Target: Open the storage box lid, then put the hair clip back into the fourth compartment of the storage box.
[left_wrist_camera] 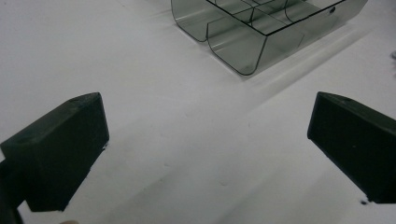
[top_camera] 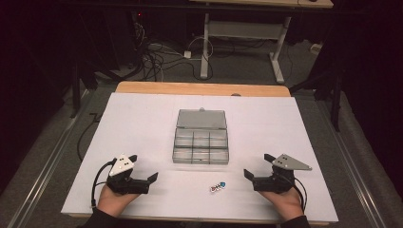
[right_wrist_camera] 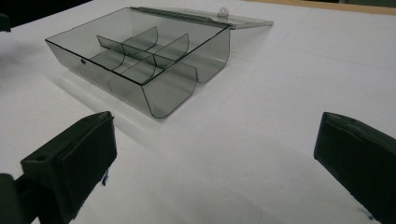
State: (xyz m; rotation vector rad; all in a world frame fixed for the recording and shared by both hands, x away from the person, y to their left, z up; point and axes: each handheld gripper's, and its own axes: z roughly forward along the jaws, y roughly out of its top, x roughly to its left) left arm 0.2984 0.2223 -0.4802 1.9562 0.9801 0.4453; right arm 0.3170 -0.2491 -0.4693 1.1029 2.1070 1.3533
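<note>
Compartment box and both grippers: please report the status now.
Left gripper open, empty. Right gripper open, empty. Compartment box mid-table, lid open, untouched. Small colourful item lies between grippers; nothing blocks it.

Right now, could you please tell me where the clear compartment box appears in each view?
High view: box at the table's centre, lid open away from the person.
Left gripper view: top edge, right of centre.
Right gripper view: upper left.
Shared landmark: the white table cover under it.
</note>
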